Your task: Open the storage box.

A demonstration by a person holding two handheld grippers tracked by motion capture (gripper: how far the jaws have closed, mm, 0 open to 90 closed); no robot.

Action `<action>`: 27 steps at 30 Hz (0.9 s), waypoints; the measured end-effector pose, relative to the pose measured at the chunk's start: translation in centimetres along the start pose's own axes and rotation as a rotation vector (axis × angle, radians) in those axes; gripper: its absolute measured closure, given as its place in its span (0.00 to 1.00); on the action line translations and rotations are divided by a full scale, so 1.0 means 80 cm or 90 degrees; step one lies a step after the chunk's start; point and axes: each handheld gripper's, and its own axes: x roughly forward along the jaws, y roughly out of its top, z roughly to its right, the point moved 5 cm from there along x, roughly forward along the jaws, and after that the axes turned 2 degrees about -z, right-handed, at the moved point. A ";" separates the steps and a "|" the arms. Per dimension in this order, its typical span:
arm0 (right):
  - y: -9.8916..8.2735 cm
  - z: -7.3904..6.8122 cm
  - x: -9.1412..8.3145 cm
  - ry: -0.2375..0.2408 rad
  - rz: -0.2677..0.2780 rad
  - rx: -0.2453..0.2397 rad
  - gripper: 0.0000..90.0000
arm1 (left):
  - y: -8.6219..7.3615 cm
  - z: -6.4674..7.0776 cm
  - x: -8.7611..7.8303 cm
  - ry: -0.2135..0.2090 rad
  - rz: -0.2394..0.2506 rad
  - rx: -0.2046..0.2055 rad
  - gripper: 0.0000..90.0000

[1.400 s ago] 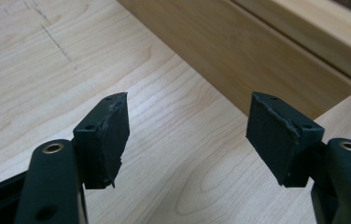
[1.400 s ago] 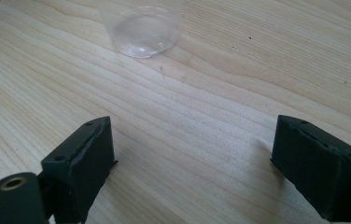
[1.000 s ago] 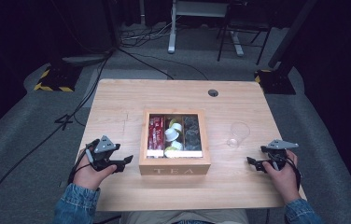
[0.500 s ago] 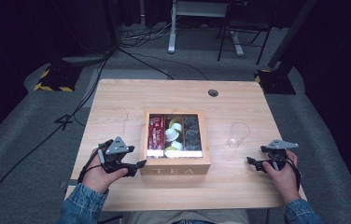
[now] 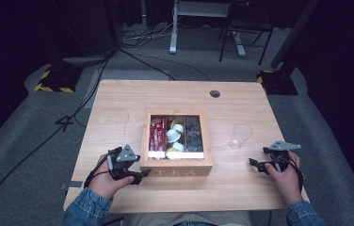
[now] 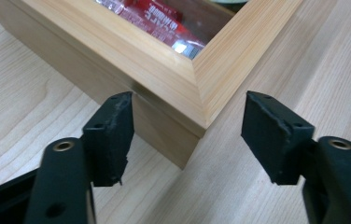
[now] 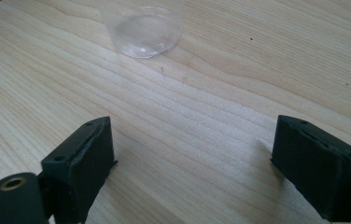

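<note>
Three compartments inside the wooden tea box, seen through its clear lid: left one has red sachets, middle one white and yellow-green packets, right one dark wrapped pieces. Lid lies closed and flat. Box sits mid-table, front face lettered TEA, toward the person's edge of the wooden table.

Left gripper at the box's front-left corner, jaws unclenched and just been closing; in the left gripper view the corner pokes in between them, the left pad right at the box's side wall, can't tell if touching, the right pad off the wood. Nothing gripped.

Right gripper rests low by the table's right edge, well apart from the box, jaws spread wide over bare wood, holding nothing.

Clear plastic cup stands upright, empty, between the box and the right gripper, near both, touching neither; in the right gripper view its base is ahead of the jaws.

Round cable hole at the far table edge. Nothing blocks the box's left side or front. Floor behind: cables, chair legs, yellow-black striped bases.
</note>
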 end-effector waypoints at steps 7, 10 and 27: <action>0.000 0.000 0.000 0.000 0.000 0.000 0.14 | 0.000 -0.001 -0.004 0.018 -0.002 0.029 0.51; 0.000 0.000 0.000 0.000 0.000 0.000 0.14 | 0.000 -0.001 -0.006 0.018 -0.008 0.035 0.53; 0.000 0.000 0.000 0.001 -0.001 -0.001 0.14 | -0.002 0.000 -0.015 0.006 -0.011 0.042 0.71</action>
